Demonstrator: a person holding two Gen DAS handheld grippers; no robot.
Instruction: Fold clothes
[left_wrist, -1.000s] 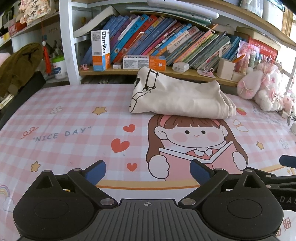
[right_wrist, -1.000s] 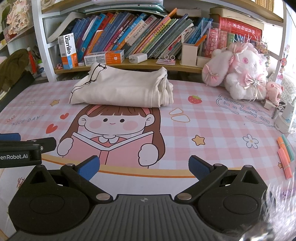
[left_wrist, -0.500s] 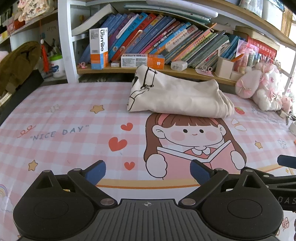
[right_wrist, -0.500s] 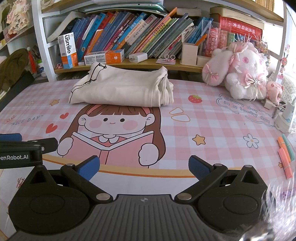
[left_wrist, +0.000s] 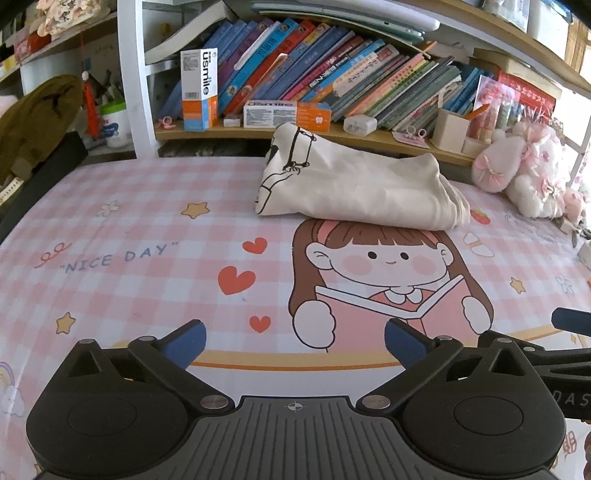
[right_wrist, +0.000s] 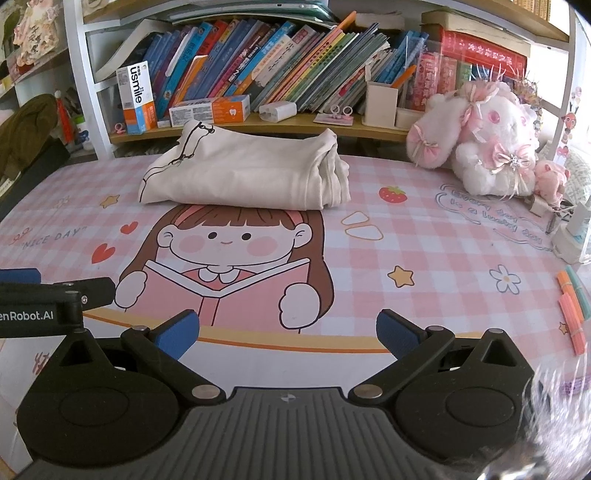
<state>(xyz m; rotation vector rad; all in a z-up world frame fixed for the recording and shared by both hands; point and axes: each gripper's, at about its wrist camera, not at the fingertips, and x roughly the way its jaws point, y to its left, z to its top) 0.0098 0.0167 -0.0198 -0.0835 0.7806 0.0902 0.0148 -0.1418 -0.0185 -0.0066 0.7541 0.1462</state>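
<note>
Cream cotton, soft and limp, the folded garment (left_wrist: 354, 188) lies at the bench's (left_wrist: 122, 229) far edge below the bookshelf (left_wrist: 295, 133); the left tongs (left_wrist: 293, 341) are spread, empty, well short.

Right view: right tongs (right_wrist: 288, 330) likewise spread. The garment's stacked hems (right_wrist: 334, 177) look loose; a one-layer pinch could undo the fold.

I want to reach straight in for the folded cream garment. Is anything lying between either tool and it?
Nothing visible. Between the left tool, the right tool and the folded cream garment lies only the bare printed mat. The plush toy sits off to the right.
</note>
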